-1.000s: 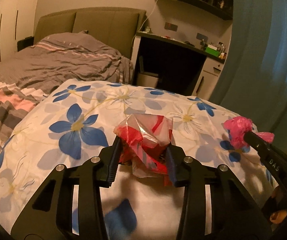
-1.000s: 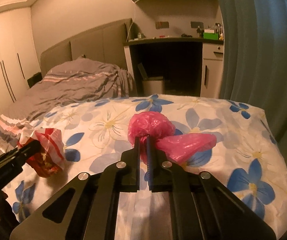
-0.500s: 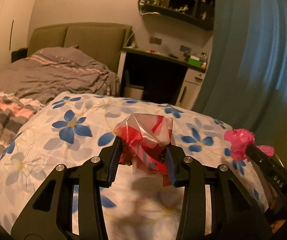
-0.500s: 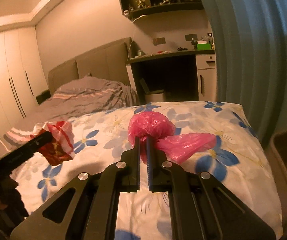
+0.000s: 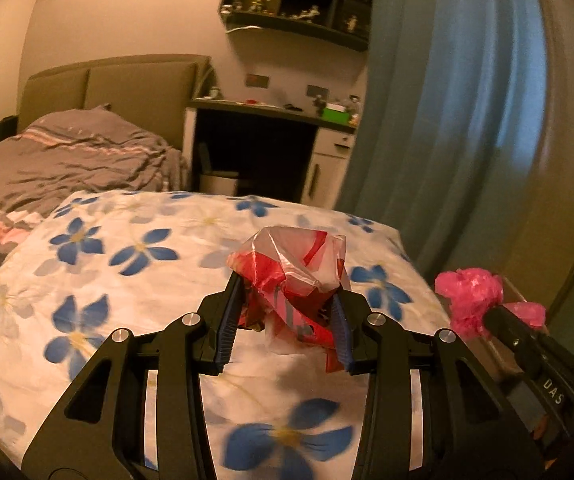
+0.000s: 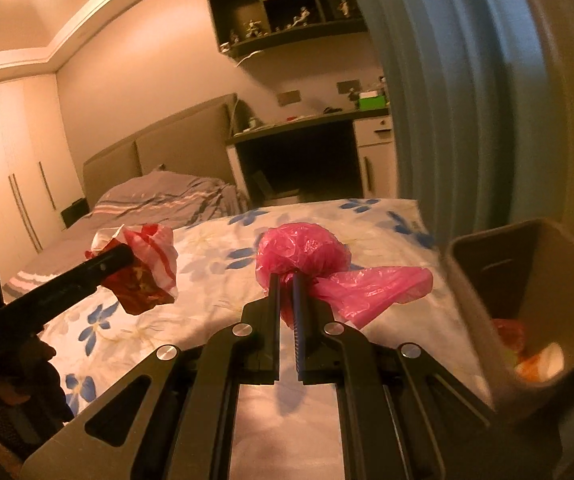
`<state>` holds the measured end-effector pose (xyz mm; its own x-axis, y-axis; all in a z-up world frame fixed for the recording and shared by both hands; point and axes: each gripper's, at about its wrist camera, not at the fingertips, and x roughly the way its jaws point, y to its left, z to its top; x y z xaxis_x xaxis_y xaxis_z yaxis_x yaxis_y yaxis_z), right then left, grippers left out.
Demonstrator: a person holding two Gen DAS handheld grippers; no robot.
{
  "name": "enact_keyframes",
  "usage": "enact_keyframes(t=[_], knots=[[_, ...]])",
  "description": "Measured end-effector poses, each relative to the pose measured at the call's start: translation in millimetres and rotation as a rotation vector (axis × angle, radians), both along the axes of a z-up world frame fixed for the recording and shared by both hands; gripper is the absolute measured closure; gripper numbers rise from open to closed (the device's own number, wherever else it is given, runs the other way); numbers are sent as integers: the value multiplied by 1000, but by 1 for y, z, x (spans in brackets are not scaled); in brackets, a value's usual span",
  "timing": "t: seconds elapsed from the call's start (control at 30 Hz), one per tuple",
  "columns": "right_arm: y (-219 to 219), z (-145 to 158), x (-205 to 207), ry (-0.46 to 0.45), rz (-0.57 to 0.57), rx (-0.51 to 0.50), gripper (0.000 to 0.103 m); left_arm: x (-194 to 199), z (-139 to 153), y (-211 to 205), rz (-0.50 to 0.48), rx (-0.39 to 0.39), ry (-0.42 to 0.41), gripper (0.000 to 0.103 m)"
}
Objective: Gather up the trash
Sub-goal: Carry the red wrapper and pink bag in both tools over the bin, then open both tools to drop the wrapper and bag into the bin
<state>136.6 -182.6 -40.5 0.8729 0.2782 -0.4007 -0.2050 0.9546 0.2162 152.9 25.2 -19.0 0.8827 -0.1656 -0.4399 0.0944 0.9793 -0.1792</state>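
Left wrist view: the left gripper (image 5: 285, 312) holds a crumpled red-and-clear wrapper (image 5: 293, 272) at frame centre, jaws partway closed on it, above the flowered bedspread (image 5: 127, 264). Right wrist view: the right gripper (image 6: 285, 300) is pinched nearly closed on the neck of a pink plastic bag (image 6: 303, 256), its knotted bulb above the fingertips and a loose tail trailing to the right. An open bin (image 6: 527, 264) stands at the right edge of that frame, with orange and red refuse visible inside. Both items are judged light, soft and crushable, with slick film surfaces likely to slip. The bunched neck of the bag and the thickest crumple of the wrapper appear the soundest holds. Neither item is yet over the bin.
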Motion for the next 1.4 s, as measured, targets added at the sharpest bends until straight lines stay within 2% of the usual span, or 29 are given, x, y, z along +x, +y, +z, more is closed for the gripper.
enact_keyframes(t=[0.5,0.97,1.4], knots=[[-79,1,-22,-53,-159,24,96,0,5,-106,-184,69,-18,64],[-168,-7,-16,-59,-354,12,96,22,-2,-214,-396,51,-49,64],[-204,-16,1,-53,-387,5,96,49,-28,-278,-513,37,-10,62]])
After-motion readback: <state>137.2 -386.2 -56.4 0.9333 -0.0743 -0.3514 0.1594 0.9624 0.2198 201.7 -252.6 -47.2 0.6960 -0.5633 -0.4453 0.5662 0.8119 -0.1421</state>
